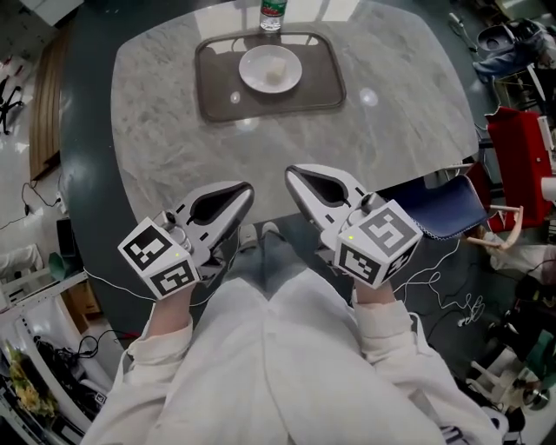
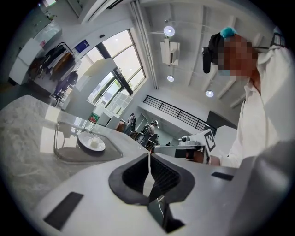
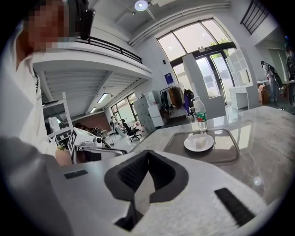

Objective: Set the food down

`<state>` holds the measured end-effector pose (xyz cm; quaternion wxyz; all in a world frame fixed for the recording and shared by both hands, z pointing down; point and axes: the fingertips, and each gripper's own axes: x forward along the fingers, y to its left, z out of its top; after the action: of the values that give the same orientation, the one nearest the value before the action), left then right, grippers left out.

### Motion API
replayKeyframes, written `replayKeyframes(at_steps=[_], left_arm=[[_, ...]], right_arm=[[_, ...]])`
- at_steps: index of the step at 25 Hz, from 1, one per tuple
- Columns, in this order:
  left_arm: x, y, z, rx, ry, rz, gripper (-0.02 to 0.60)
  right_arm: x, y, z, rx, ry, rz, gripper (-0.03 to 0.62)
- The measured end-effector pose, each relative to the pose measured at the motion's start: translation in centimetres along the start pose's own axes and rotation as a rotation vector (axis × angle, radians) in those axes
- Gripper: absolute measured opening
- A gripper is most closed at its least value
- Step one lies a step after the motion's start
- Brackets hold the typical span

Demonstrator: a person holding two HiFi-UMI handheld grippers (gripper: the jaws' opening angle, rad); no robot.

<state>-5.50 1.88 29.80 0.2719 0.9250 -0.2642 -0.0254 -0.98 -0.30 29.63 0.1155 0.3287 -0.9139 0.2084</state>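
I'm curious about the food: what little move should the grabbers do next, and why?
Probably just rest them where they are: the food already lies on the plate in the tray, and the left gripper and right gripper are shut and empty, far from it.

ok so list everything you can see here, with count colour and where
table: one, grey-white marble, ahead of the person
tray: one, grey-brown, far middle of the table
plate: one, white, in the tray
food: one piece, white, on the plate
bottle: one, clear with a green label, beyond the tray
chair: one, blue seat, right of the table
left gripper: white, shut, empty, near edge
right gripper: white, shut, empty, near edge
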Motion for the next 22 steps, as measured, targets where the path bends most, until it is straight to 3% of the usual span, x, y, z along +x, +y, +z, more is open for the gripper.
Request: replayKeyframes(at_steps=[6,14,22], left_arm=[[1.6,-1.2,-1.1,-0.034,0.043,0.029,0.025],[2.8,-2.7,-2.0,-0.157,0.04,0.062,0.025],[2.9,-3.3,-1.5,-0.139,0.015,0.061,0.025]], right_arm=[[-1.7,-0.1,-0.2,-0.002,0.002,-0.007,0.003],[-2.8,-0.1,0.3,0.06,-0.073,-0.025,0.003],[-2.8,1.4,0.7,0.048,-0.079,0.021,0.003]])
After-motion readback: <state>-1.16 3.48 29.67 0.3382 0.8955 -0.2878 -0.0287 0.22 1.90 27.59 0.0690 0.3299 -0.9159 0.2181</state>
